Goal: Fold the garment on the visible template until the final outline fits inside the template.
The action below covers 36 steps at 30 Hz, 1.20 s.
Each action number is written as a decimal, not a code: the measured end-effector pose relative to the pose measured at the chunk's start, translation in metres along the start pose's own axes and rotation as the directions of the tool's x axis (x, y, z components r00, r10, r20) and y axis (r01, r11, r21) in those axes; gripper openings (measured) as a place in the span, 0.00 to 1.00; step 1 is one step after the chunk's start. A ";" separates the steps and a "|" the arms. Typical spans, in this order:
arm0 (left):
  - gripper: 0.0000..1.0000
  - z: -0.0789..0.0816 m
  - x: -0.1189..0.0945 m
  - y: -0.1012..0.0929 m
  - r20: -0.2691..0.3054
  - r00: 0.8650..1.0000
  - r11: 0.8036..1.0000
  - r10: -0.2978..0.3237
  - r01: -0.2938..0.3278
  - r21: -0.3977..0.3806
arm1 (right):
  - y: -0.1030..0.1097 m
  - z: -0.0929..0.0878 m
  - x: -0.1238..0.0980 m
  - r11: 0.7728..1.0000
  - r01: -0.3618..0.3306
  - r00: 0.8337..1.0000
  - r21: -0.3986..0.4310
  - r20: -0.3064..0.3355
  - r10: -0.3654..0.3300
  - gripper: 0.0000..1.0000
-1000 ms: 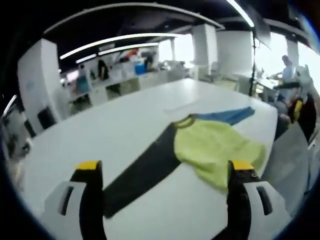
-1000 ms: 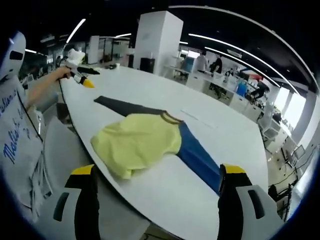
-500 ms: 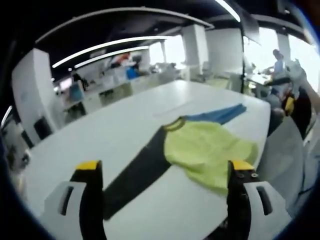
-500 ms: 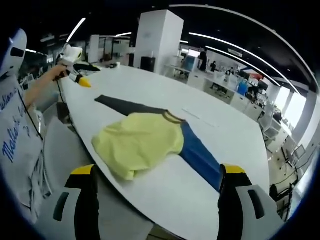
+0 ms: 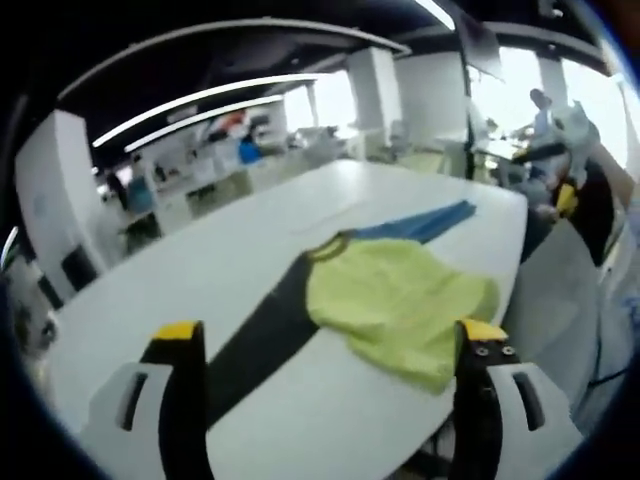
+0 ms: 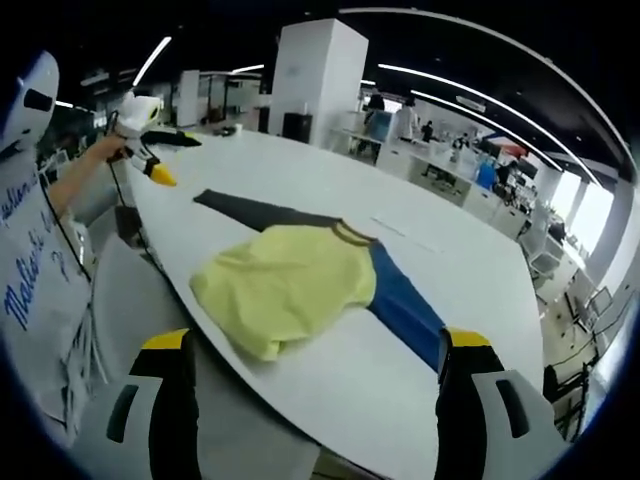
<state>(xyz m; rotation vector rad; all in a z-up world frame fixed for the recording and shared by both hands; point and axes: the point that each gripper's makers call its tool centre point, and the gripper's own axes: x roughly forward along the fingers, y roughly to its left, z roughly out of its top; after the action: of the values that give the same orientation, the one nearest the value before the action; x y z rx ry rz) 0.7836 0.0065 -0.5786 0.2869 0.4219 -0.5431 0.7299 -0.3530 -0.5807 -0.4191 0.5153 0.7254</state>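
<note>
On the big white bench in an office room, the yellow shirt with one black and one blue sleeve lies flat near the edge, so both tools, jaws apart and holding nothing, should each pinch a sleeve tip and fold it in slowly.

Long-sleeved shirt lay on the white table near its edge. Yellow body was bunched and wrinkled, hem side reaching the table edge. Dark sleeve stretched out flat one way, blue sleeve the other. Dark-trimmed collar faced away from the edge.
</note>
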 end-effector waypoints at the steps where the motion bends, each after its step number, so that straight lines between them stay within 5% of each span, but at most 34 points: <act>1: 0.99 -0.003 -0.001 -0.002 0.000 1.000 1.000 -0.006 0.006 -0.009 | 0.001 -0.001 0.001 1.000 -0.001 1.000 0.004 0.000 0.001 1.00; 14: 0.89 -0.025 -0.009 -0.022 -0.021 0.999 0.999 -0.027 0.026 -0.048 | 0.020 -0.013 0.013 0.999 -0.034 0.999 0.039 -0.022 0.034 1.00; 27: 0.69 -0.053 -0.007 -0.043 -0.047 0.997 0.982 -0.066 0.057 -0.179 | 0.032 -0.025 0.025 0.995 -0.047 0.998 0.092 -0.035 0.051 0.98; 36: 0.57 -0.063 0.004 -0.053 -0.055 0.994 0.967 -0.099 0.083 -0.242 | 0.026 -0.029 0.031 0.993 -0.015 1.000 0.114 -0.023 0.018 0.84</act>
<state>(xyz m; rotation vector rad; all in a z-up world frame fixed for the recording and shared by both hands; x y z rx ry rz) 0.7381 -0.0156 -0.6437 0.0534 0.5624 -0.5671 0.7230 -0.3349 -0.6267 -0.3173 0.5801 0.7036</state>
